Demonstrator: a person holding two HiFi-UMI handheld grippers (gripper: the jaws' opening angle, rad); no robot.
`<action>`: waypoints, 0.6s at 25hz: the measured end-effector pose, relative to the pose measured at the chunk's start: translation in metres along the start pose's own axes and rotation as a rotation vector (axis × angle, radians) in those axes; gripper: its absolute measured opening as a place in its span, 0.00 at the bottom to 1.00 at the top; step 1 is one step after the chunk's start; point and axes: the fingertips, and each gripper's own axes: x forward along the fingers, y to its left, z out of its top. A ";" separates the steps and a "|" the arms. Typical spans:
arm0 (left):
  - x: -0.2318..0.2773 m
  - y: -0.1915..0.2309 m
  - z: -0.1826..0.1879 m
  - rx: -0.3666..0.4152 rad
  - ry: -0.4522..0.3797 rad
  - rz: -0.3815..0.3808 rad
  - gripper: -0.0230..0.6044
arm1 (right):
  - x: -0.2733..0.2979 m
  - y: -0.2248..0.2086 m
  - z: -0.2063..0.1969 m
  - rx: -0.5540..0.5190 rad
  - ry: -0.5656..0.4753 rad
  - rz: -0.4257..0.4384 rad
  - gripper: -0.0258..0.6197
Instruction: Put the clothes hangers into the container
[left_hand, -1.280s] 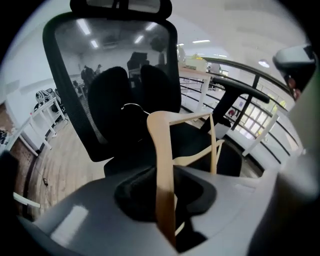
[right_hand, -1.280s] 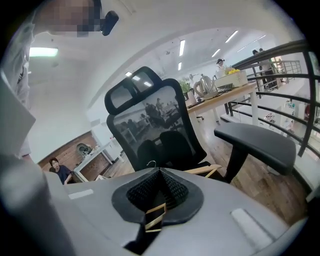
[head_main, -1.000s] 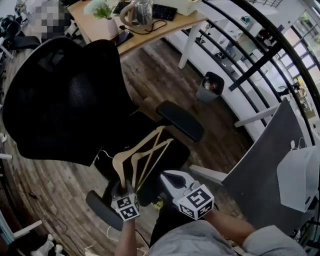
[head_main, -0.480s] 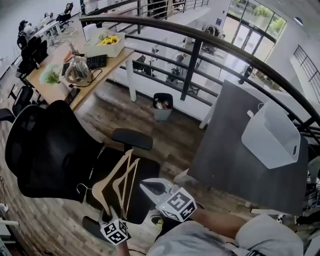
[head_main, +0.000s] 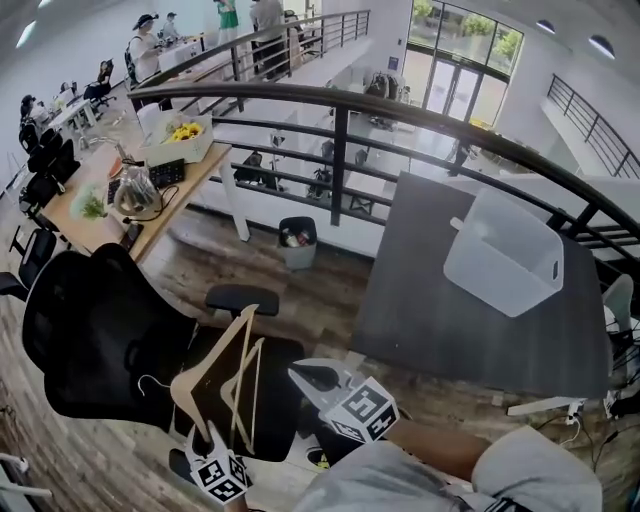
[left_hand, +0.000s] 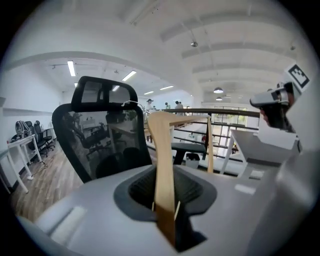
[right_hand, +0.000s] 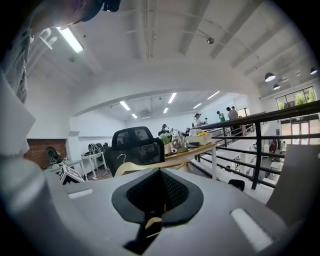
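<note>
Gripping the wooden hangers (head_main: 211, 350), lower left, in the left gripper (head_main: 212, 436) jaws, right gripper (head_main: 300, 372) jaws closed empty; probably needing lifting high across the bench (head_main: 450, 330) into the container (head_main: 505, 255), upper right.

Upright wooden hangers (head_main: 208, 352), translucent container (head_main: 505, 255) apart
</note>
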 end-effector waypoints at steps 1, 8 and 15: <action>-0.004 -0.001 0.006 0.008 -0.018 -0.008 0.17 | -0.006 0.001 0.002 -0.002 -0.007 -0.009 0.04; -0.029 -0.025 0.053 0.037 -0.145 -0.083 0.17 | -0.049 -0.003 0.019 -0.032 -0.047 -0.086 0.04; -0.031 -0.083 0.090 0.096 -0.222 -0.221 0.17 | -0.097 -0.037 0.036 -0.033 -0.098 -0.213 0.04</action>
